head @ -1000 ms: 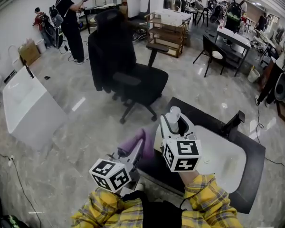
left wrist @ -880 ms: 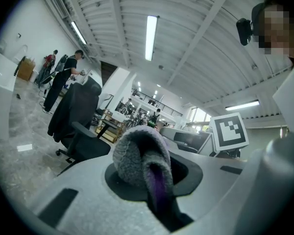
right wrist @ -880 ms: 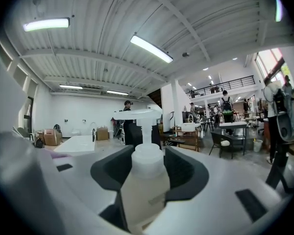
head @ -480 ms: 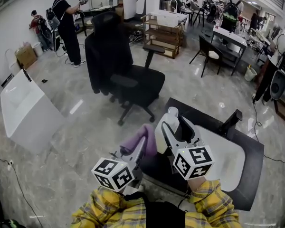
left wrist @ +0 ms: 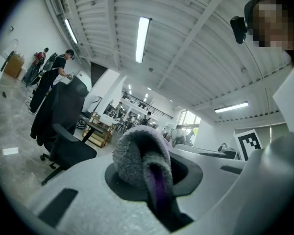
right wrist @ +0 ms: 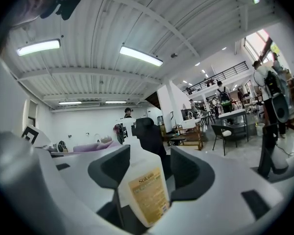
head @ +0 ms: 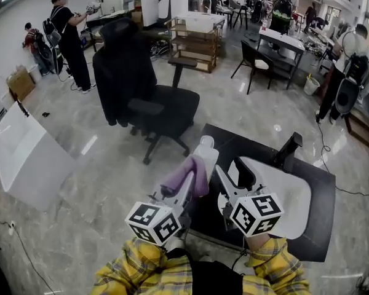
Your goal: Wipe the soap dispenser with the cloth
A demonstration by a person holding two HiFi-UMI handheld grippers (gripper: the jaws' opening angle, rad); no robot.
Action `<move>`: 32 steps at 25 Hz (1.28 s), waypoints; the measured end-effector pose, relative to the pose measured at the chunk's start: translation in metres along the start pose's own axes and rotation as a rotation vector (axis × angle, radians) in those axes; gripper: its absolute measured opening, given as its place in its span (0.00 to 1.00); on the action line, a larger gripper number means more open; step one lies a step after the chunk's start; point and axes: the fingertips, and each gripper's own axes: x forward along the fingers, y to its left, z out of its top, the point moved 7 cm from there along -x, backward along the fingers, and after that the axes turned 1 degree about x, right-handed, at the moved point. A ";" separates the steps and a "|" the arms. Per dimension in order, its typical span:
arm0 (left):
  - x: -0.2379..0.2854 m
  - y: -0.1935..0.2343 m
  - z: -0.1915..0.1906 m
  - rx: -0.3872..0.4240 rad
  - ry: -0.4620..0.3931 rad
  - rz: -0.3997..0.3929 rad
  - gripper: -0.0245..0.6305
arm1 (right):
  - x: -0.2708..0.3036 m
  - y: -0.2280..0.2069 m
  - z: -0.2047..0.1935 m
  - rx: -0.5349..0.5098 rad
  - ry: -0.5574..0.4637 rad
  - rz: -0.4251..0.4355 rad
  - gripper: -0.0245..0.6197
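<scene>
Left gripper [head: 183,189] is clamped on the purple cloth [left wrist: 139,163], with the wad bunched up right at the jaw tips, so that side's sorted. The right gripper [head: 232,169] has just been opening its jaws and they're wide now. In its own view the soap dispenser [right wrist: 142,185] sits in the gap between them, but the pads aren't pressing on it, so I'd call it let go, not held. From the head view the dispenser stands upright at the near-left corner of the dark countertop [head: 323,208], roughly 11 o'clock from the right gripper and 1 o'clock from the cloth. The white basin [head: 289,201] is off at its 4 o'clock. The cloth looks just beside the bottle, but I can't tell if it's actually touching. My read is we're right at the start of the wipe itself. The next move needs the cloth pushed onto the bottle's side and dragged across it. Nothing's steadying that bottle, so it'll probably slide or tip, and I'd go gentle or re-grip with the right first.
</scene>
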 end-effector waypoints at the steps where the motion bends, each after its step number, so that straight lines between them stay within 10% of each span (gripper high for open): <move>1: 0.001 0.000 -0.004 -0.006 -0.003 -0.002 0.11 | -0.003 -0.004 -0.001 0.007 0.002 -0.006 0.40; 32: -0.029 0.003 -0.048 -0.046 0.011 0.039 0.11 | -0.015 -0.004 -0.025 0.058 0.063 0.000 0.40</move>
